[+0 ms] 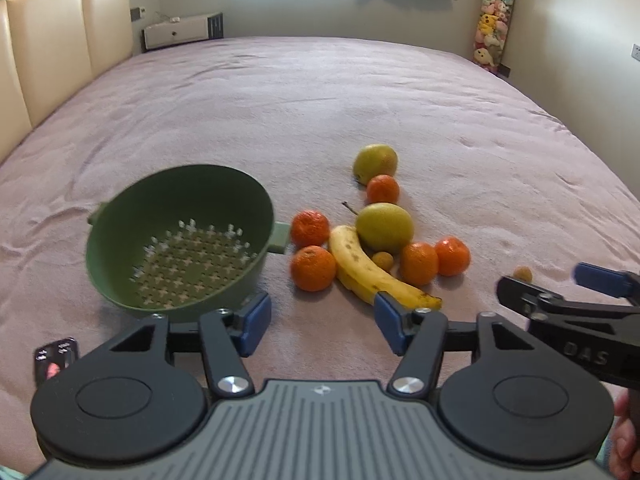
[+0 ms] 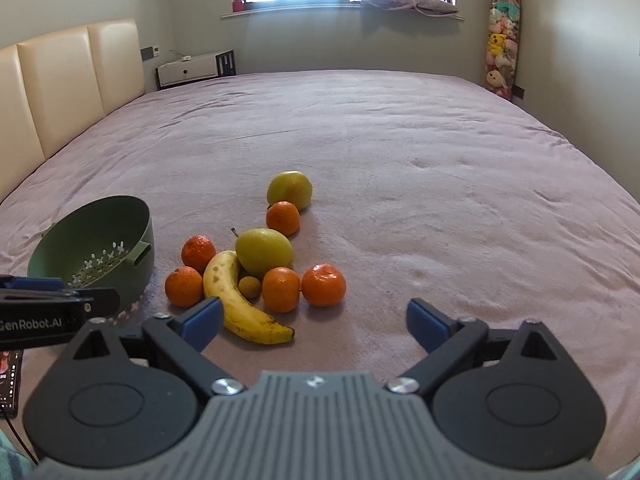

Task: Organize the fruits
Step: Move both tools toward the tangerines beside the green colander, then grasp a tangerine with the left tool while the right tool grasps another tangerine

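Both claws hover low over the bed (image 2: 400, 160), neither holding anything. Left claw (image 1: 322, 318) has its jaws spread, empty; right claw (image 2: 314, 320) is spread wider, also empty. Fruit pile sits on the bedspread just ahead of both, with the green colander (image 1: 176, 236) on its left, empty, tilted so its mouth faces the near side, handle touching or almost touching the far-left orange (image 1: 310, 229). Key relation: the banana (image 2: 240, 300) is the nearest fruit, long axis running from far-left to near-right, near tip pointing toward the right claw's gap, just left of its centre. In the left view the same banana (image 1: 372, 268) ends at the right finger pad (image 1: 390, 316), so it lies off to the right there. Right claw looks better lined up on the banana; left claw is nearer the colander. Pears (image 2: 264, 252) and other oranges (image 2: 323, 284) lie farther back; a small round fruit (image 1: 523, 274) sits apart, far right.
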{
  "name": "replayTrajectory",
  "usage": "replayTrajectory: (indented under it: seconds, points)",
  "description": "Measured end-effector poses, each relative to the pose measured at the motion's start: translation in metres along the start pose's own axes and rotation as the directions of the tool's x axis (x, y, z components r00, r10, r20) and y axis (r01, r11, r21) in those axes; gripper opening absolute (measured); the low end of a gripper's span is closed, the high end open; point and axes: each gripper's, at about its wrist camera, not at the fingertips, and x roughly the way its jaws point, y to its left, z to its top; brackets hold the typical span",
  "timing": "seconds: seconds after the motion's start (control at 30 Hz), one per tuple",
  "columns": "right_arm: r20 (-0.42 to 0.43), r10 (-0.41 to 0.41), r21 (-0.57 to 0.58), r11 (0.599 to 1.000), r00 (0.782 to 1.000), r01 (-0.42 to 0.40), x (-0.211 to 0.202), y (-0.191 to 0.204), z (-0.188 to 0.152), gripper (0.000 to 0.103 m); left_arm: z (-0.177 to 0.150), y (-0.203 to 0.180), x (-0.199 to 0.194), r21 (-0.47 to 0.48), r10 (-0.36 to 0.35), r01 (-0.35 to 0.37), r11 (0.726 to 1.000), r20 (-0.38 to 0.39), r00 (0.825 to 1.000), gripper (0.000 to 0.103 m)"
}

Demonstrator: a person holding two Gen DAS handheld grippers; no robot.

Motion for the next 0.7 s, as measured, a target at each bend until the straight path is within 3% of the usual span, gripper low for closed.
replayTrajectory:
  seconds: [0.1, 0.43, 0.7]
  points:
    - [-0.007, -0.019, -0.023, 1.0, 1.0, 0.019, 0.01, 0.002, -0.001, 0.078, -0.001, 0.002, 0.007, -0.025, -0.022, 0.022, 0.999, 0.003, 1.0, 0.06]
    - [-0.071, -0.026, -0.038, 0.999, 0.997, 0.024, 0.045, -0.009, -0.007, 0.069, 0.001, -0.005, 0.041, -0.041, -0.089, 0.089, 0.995, -0.007, 0.996, 0.063]
    - [-0.102, 0.022, -0.015, 1.0, 0.995, -0.024, 0.067, -0.01, -0.004, 0.068, 0.005, -0.008, 0.064, -0.029, -0.015, 0.015, 0.999, 0.005, 1.0, 0.066]
